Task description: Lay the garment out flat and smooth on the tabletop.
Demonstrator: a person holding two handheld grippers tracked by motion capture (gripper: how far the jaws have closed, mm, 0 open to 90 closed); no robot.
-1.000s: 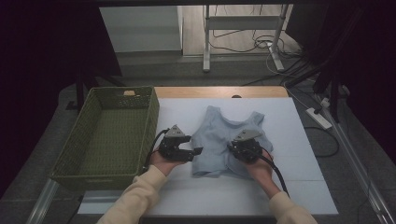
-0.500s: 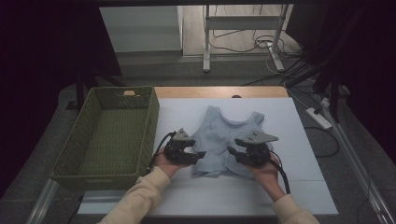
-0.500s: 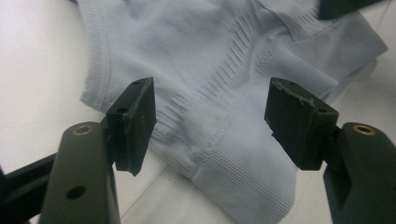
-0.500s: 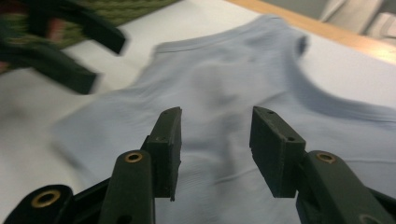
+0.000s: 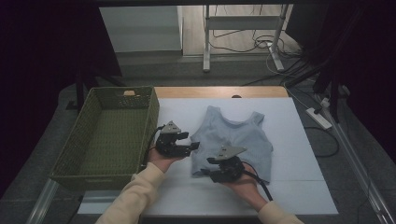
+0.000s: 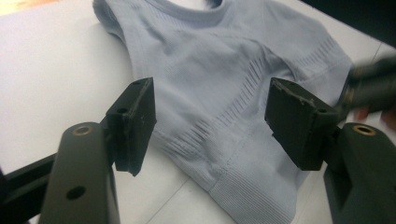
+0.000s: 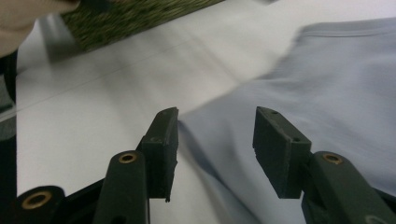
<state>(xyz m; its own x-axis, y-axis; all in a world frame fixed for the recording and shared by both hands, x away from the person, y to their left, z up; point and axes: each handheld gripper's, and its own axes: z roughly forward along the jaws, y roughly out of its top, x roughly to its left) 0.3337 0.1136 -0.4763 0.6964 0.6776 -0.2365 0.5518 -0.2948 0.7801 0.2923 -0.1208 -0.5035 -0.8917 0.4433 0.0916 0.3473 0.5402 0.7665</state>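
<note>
A light blue sleeveless top (image 5: 238, 137) lies flat on the white table (image 5: 299, 186), neck away from me. My left gripper (image 5: 190, 147) hovers open at the top's left side edge, its jaws straddling the ribbed side panel (image 6: 210, 86) without touching it. My right gripper (image 5: 210, 169) sits at the top's lower left corner and points left. Its jaws have just been opening and stand apart over the corner of the top (image 7: 217, 114), with no cloth pinched between them. The right gripper (image 6: 373, 86) appears blurred in the left gripper view.
A green woven basket (image 5: 93, 179) stands along the table's left side, close to my left hand; its wall (image 7: 140, 14) shows in the right gripper view. Behind the table are a stand's legs (image 5: 205, 46) and cables; a power strip (image 5: 319, 117) lies on the floor at right.
My right gripper has moved left and toward me, from the top's right part to its lower left corner, and its jaws have widened. The left gripper has barely moved.
</note>
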